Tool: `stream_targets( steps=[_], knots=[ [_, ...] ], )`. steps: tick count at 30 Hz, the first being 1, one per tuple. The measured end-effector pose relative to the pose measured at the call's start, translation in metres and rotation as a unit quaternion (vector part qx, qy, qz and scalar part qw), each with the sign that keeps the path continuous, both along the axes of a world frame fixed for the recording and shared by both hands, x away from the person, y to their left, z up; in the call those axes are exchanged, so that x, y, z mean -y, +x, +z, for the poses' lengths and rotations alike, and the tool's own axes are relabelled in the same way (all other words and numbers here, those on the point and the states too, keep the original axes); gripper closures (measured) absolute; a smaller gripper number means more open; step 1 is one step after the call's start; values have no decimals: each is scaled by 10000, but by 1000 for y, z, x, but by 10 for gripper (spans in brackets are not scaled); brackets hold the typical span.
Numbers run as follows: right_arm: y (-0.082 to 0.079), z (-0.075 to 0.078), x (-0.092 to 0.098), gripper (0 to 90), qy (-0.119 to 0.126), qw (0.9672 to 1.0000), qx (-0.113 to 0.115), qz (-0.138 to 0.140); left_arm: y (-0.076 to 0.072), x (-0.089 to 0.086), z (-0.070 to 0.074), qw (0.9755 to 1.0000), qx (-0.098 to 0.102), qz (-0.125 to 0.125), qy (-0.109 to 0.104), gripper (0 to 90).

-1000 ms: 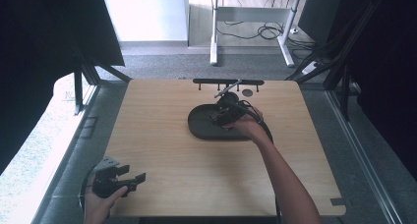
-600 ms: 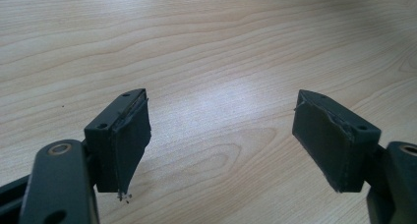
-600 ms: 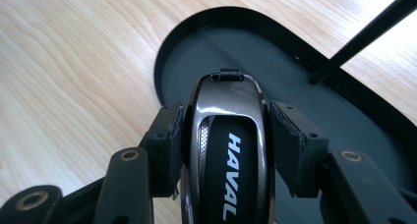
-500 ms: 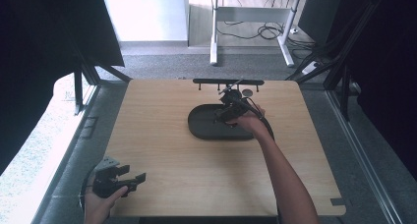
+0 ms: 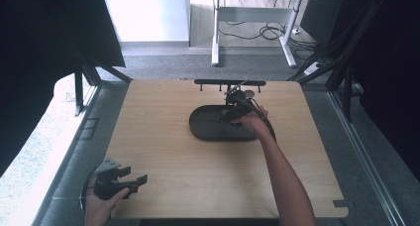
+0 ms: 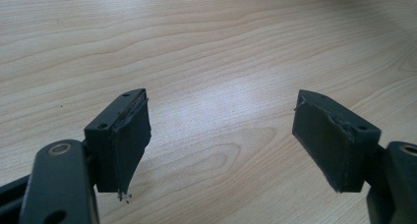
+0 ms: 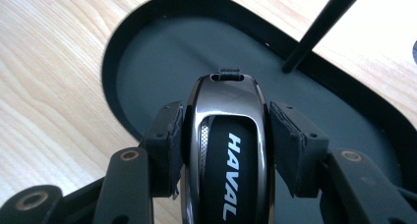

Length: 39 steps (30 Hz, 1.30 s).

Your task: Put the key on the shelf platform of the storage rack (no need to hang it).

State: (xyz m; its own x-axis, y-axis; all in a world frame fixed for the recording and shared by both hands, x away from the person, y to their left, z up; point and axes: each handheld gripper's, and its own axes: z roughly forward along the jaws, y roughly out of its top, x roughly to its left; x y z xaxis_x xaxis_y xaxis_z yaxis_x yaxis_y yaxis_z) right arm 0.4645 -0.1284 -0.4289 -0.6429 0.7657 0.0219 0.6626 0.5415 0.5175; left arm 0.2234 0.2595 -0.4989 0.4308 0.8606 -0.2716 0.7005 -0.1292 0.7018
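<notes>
Overhead, the right gripper (image 5: 234, 110) hangs above the black tray (image 5: 208, 129); a tilted release could drop its load onto the tray's rim. In the left gripper view, the left gripper (image 6: 221, 135) gapes wide, holding nothing, over bare table (image 6: 206, 47). In the right gripper view, both pads clamp the car key fob (image 7: 227, 140), tray directly beneath.
</notes>
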Motion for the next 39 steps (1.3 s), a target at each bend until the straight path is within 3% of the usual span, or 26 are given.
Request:
stream_targets(
  steps=[8, 20, 34, 39],
  knots=[
    [7, -11, -2, 493, -43, 9999, 54, -108, 0, 0, 0, 10000, -3, -4, 0, 224],
    [15, -32, -3, 493, -66, 9998, -39, -185, 0, -2, 0, 10000, 2, 23, -5, 224],
    [18, -50, 5, 493, -288, 9995, -85, -127, 0, -2, 0, 10000, -6, 27, -6, 224],
    [19, -56, 8, 493, -345, 9990, -166, -220, 1, -2, -1, 10000, -4, -5, 12, 223]
  ],
)
